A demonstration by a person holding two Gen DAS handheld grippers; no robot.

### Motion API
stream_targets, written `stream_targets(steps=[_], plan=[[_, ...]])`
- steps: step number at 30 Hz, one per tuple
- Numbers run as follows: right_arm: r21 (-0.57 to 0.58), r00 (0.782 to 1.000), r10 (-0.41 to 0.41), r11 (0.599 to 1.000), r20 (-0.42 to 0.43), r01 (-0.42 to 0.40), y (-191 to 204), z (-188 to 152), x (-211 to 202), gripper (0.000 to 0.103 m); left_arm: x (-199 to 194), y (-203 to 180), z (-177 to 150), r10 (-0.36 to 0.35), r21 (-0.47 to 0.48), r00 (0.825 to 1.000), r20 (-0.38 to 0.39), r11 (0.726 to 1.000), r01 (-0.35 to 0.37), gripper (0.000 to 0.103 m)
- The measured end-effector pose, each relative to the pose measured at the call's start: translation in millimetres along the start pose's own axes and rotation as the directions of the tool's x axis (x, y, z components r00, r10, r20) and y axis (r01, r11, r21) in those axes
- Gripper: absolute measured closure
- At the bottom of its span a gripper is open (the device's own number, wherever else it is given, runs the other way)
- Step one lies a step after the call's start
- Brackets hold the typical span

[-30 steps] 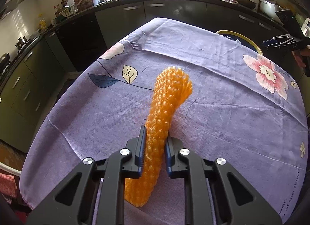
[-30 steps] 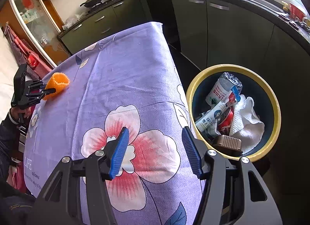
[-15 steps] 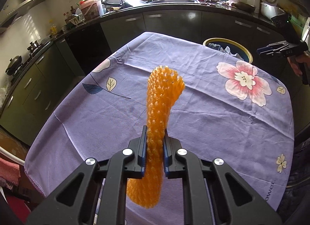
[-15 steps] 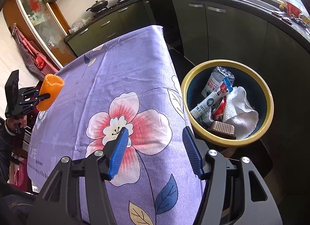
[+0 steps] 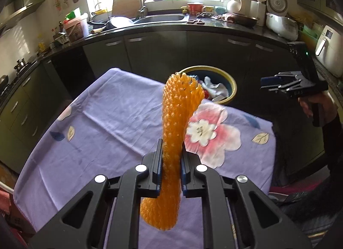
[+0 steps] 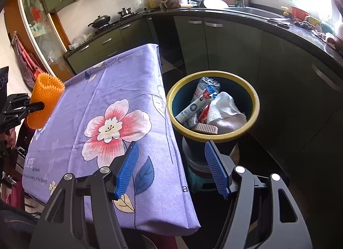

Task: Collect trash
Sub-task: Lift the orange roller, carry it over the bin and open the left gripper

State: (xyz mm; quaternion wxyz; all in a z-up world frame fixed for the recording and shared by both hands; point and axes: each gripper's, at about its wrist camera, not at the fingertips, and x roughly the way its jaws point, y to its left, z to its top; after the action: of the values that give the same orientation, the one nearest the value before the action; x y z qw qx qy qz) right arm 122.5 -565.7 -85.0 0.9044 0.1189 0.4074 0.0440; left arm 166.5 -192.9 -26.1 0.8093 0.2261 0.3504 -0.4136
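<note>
Left tool (image 5: 170,164) clamped on an orange foam net sleeve (image 5: 178,124), gripped at about mid-length; the sleeve stands roughly upright between the pads, open mouth up, lower end hanging below the fingers. It is held in the air above the near part of the tabletop (image 5: 111,120), which carries a purple floral cloth. Right tool (image 6: 171,167) has its blue-padded fingers spread apart with nothing between them; it hangs off the right edge of the tabletop, near side. Yellow-rimmed trash bin (image 6: 214,137) sits just beside the tabletop's right edge, on the floor side. Bin contents: crumpled white paper towel (image 6: 225,109), printed wrappers (image 6: 193,107), a brown ridged item (image 6: 206,128). Dark kitchen cabinets (image 6: 225,45) run behind.
</note>
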Motion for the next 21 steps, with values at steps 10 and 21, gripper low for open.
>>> stream_targets(steps=[10, 21], plan=[[0.088, 0.998, 0.002, 0.996, 0.061, -0.007, -50.1, -29.9, -34.8, 0.036, 116.4, -75.0, 120.2, -0.152, 0.07, 0.987, -0.054, 0.985, 0.156, 0.09], [0.154, 0.998, 0.017, 0.988, 0.066, -0.027, -86.4, -42.2, -36.9, 0.035, 265.8, -113.0, 189.1, -0.169, -0.091, 0.968, -0.187, 0.984, 0.154, 0.089]])
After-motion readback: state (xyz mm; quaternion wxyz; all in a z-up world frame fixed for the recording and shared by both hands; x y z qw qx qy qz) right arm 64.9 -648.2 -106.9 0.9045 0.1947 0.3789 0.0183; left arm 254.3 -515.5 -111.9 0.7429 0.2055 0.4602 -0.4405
